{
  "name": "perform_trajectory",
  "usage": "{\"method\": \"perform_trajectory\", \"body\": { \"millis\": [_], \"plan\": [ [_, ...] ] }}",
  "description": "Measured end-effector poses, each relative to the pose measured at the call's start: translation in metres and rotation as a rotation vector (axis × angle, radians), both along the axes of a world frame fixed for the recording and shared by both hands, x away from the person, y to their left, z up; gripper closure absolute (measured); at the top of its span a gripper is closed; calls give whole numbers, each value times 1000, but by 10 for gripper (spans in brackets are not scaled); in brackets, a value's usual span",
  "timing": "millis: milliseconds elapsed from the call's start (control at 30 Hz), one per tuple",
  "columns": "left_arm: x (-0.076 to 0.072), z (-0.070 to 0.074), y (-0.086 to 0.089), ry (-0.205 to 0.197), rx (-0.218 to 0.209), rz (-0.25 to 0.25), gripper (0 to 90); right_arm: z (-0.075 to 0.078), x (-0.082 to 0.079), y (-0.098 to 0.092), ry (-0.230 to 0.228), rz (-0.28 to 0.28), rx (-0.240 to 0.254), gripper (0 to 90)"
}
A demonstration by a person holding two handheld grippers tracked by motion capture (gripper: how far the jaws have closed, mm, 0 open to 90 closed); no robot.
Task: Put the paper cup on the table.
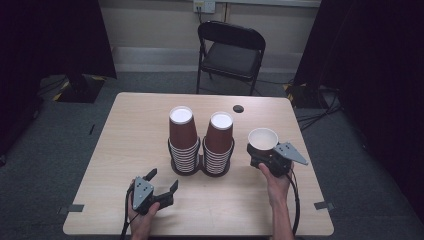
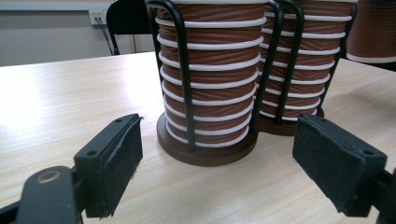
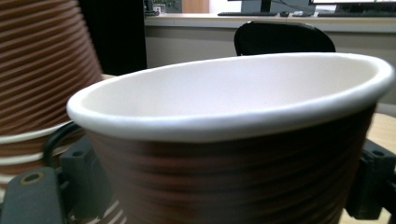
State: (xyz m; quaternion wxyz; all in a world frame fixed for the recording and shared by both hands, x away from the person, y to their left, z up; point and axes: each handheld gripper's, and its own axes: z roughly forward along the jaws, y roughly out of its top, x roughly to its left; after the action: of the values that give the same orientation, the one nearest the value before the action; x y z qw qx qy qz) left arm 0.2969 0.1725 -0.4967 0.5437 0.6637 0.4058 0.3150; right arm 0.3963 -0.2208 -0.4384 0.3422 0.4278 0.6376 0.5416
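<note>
A single brown paper cup (image 1: 263, 139) is held upright between the fingers of the right gripper (image 1: 264, 150), which are spread wide around its wall, mouth upward. The left gripper (image 1: 161, 181) is seen wide open with nothing between its fingers (image 2: 114, 163); two caged stacks of cups (image 1: 201, 142) are seen just beyond them on the table (image 1: 125, 150).
</note>
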Motion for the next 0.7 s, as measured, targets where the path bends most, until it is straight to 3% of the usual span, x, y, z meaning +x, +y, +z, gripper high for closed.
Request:
{"method": "perform_trajectory", "body": {
  "millis": [133, 200, 300, 400, 700],
  "plan": [
    [1, 0, 1, 10, -11, -11, 160, -4, 13, 0, 9, -8, 8, 107],
    [0, 0, 0, 3, -1, -11, 159, -10, 19, 0, 26, -14, 27, 107],
    [0, 0, -1, 1, 10, -8, 159, -18, 27, 1, 46, -25, 6, 107],
    [0, 0, -1, -2, 11, -7, 158, -24, 33, 1, 58, -28, 20, 107],
    [0, 0, -2, -1, 22, -1, 186, -40, 44, 7, 102, -8, 66, 107]
  ]
}}
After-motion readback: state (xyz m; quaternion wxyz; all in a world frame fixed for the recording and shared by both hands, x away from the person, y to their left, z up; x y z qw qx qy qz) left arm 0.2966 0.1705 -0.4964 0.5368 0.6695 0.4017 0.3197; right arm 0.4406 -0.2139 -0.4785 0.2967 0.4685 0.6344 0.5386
